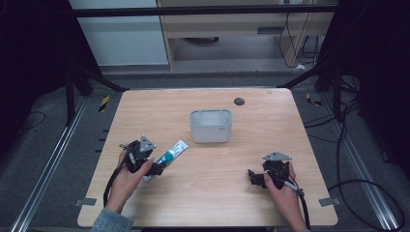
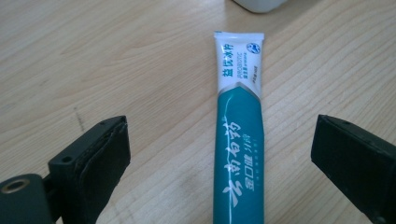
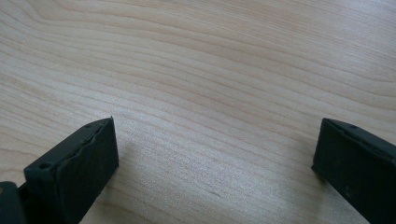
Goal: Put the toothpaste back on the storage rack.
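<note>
Here the left gripper (image 2: pixel 219 154) is spreading its jaws wide around the teal-and-white toothpaste tube (image 2: pixel 238 140), touching neither side; the tube is lying flat on the table (image 1: pixel 217 164), near the grey bin (image 1: pixel 211 126); the right gripper (image 3: pixel 215 154) is gaping empty.

Light wooden table (image 1: pixel 251 145) on grey floor (image 1: pixel 48 159), pale wooden cabinet (image 1: pixel 232 24) behind, black cables (image 1: pixel 358 188) at right, dark surroundings.
</note>
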Demonstrator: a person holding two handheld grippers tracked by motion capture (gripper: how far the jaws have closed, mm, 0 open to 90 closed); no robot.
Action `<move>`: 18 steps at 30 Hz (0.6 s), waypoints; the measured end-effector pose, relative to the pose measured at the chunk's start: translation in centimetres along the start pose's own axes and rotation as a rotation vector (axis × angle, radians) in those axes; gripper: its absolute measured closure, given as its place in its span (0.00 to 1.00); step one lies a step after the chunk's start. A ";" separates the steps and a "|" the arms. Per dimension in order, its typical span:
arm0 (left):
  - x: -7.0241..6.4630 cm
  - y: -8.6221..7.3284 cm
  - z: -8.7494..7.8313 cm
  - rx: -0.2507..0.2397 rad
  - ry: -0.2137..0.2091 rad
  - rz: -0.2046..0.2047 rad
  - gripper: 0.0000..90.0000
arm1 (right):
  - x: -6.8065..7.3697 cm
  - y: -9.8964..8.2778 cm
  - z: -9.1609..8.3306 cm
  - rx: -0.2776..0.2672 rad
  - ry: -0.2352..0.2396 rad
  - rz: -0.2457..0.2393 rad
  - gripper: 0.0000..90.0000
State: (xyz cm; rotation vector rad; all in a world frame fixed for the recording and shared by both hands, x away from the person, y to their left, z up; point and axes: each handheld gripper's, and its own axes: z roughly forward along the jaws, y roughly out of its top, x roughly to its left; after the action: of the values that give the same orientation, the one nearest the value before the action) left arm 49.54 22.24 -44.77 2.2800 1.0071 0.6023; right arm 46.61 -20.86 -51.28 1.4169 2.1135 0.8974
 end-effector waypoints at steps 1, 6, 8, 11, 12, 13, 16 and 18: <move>-0.2 0.3 0.4 0.015 -0.008 0.012 0.05 | 0.0 0.0 0.0 0.000 -0.001 0.000 0.00; -0.7 1.2 1.7 0.091 -0.028 0.058 0.05 | 0.0 0.0 0.0 0.001 0.002 0.004 0.00; -0.8 1.6 2.1 0.106 -0.060 0.053 0.05 | 0.0 0.0 0.0 0.001 0.002 0.004 0.00; -0.8 2.3 2.4 0.130 -0.083 0.061 0.05 | 0.0 0.0 0.0 0.000 0.002 0.004 0.00; -0.8 2.6 2.4 0.139 -0.087 0.067 0.05 | 0.0 0.0 0.0 0.001 0.002 0.004 0.00; -0.7 2.8 2.5 0.147 -0.090 0.070 0.05 | 0.0 0.0 0.0 0.001 0.002 0.004 0.00; -0.6 3.5 2.7 0.181 -0.091 0.095 0.05 | 0.0 0.0 0.0 0.001 0.002 0.004 0.00; -0.5 3.8 2.9 0.204 -0.095 0.110 0.05 | 0.0 0.0 0.0 0.001 0.002 0.004 0.00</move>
State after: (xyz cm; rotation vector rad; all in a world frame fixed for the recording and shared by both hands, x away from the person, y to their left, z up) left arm 52.90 18.82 -44.51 2.5304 0.9388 0.4478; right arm 46.60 -20.85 -51.25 1.4220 2.1138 0.8997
